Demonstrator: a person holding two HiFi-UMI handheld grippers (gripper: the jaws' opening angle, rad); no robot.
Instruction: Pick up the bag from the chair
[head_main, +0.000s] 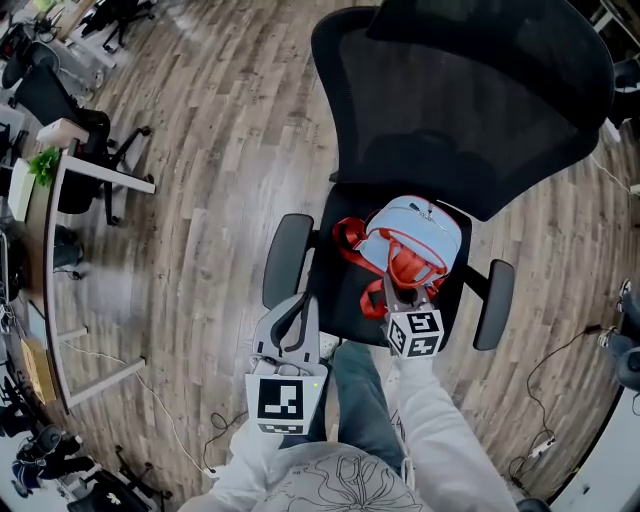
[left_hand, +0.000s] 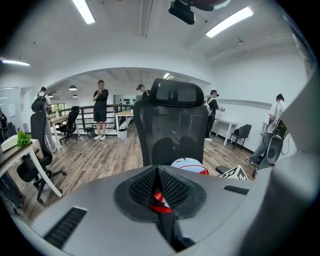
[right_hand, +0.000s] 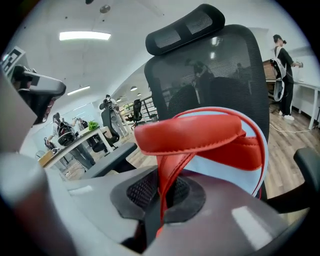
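Jaws of right gripper (right_hand: 162, 189) pinched on red handle (right_hand: 192, 132) of bag (head_main: 418, 232), bag lying on chair (head_main: 338, 285) seat. Left gripper (left_hand: 157, 175) jaws pressed together, empty, near chair's armrest (head_main: 288, 255). Probably soft, light, floppy; handle loop the soundest hold; expect sag and swing.

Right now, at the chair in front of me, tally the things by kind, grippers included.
Black mesh office chair: 1
Light-blue bag with red straps: 1
Grippers: 2, left gripper and right gripper
Total: 4
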